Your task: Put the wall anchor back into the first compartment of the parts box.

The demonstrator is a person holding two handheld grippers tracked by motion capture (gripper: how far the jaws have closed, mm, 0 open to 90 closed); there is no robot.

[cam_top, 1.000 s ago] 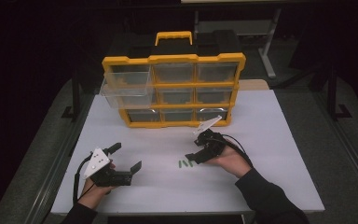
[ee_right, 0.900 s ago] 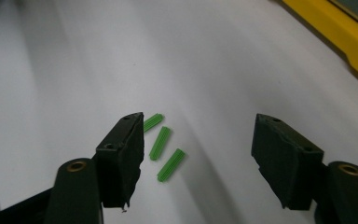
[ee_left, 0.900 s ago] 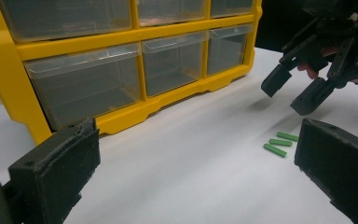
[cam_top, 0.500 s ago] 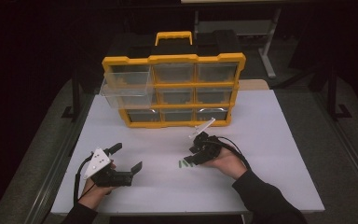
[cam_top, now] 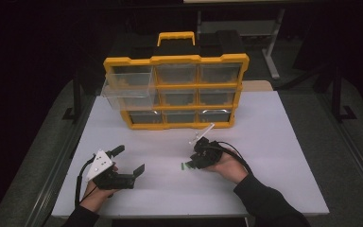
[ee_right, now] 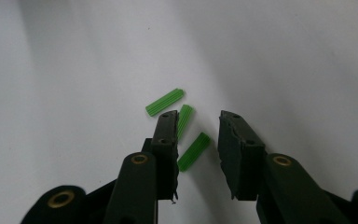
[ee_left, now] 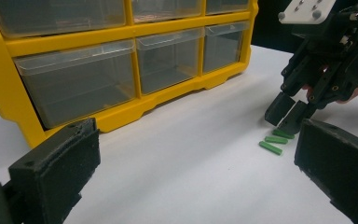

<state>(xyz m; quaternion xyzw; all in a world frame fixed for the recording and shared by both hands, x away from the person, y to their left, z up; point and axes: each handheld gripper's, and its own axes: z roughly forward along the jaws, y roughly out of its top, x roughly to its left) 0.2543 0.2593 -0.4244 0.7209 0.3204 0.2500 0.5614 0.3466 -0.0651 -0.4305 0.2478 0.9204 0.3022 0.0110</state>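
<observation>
Green plugs [ee_right: 193, 151] btwn open right hand-held gripper [ee_right: 198, 126] jaws.

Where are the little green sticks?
The green sticks lie on the white table, right at the tips of the right gripper, in front of the yellow drawer box.

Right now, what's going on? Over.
Right gripper open, fingers over three green plugs on white table. Left gripper open, idle. One organizer drawer out.

My left tool [cam_top: 126, 164] is black with a grey three-cornered plate and trailing black cable. My right tool [ee_right: 197, 135] shows brass-coloured pivot screws on black jaws. My sleeves [cam_top: 269, 201] appear dark, possibly black.
</observation>
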